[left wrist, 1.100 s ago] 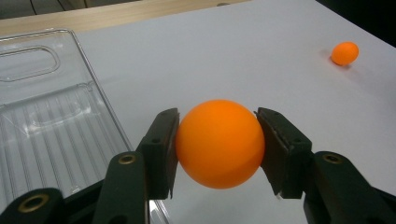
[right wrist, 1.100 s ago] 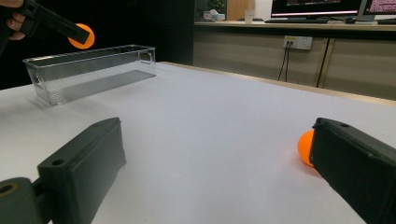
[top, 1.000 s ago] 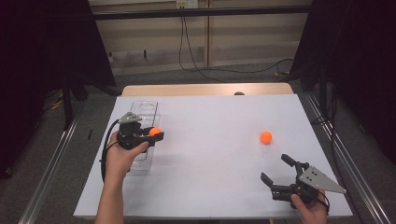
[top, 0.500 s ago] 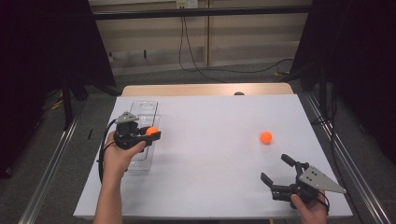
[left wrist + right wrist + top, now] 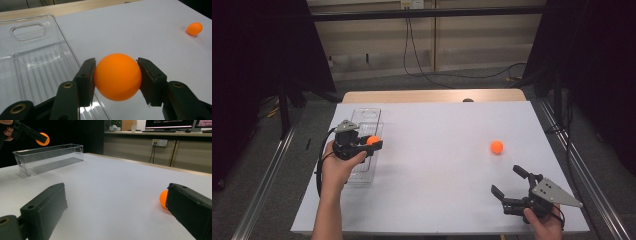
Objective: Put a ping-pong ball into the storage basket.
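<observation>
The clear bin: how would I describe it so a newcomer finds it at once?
Start at the white table and go to its left edge. The clear bin lies there, long and narrow, with a handle slot at its far end. It is see-through, unlike the two orange balls.

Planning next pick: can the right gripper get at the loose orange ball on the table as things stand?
Probably yes. The right gripper is open and empty, and only bare table lies between it and the loose orange ball.

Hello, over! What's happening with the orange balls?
Left gripper shut on orange ball above clear bin. Right gripper open, empty. Second ball loose on table. Nothing blocking.
</observation>
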A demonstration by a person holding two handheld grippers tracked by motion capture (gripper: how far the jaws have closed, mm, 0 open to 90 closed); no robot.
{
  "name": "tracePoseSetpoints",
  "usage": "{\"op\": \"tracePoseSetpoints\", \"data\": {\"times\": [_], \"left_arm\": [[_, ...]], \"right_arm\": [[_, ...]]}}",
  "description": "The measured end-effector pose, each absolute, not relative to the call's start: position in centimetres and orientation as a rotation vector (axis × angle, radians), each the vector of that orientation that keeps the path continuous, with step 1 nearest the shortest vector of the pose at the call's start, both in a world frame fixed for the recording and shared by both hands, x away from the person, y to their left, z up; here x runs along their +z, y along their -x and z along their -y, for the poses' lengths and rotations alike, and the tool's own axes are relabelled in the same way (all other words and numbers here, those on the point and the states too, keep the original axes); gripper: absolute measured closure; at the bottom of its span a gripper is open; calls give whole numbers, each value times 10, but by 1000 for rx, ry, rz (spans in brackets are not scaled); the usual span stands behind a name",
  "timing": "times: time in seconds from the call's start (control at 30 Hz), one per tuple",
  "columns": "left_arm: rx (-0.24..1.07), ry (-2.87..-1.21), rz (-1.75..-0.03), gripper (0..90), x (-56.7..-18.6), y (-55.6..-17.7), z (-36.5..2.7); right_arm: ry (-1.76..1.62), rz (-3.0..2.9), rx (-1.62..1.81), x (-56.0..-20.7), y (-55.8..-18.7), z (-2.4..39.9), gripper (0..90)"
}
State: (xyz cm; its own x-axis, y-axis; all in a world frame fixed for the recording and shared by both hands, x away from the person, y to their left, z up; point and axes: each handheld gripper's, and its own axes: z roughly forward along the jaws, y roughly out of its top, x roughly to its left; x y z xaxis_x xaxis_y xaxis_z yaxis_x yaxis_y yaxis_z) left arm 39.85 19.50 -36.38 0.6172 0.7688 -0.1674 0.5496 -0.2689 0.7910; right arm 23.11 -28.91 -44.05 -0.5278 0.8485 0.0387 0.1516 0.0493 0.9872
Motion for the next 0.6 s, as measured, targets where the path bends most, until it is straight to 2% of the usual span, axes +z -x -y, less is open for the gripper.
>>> {"op": "tracePoseSetpoints", "data": {"times": [0.6], "left_arm": [[344, -1947, -1074, 506, -365, -400, -204]], "right_arm": [[-1007, -1744, 1526, -440, -231, 289, 28]]}}
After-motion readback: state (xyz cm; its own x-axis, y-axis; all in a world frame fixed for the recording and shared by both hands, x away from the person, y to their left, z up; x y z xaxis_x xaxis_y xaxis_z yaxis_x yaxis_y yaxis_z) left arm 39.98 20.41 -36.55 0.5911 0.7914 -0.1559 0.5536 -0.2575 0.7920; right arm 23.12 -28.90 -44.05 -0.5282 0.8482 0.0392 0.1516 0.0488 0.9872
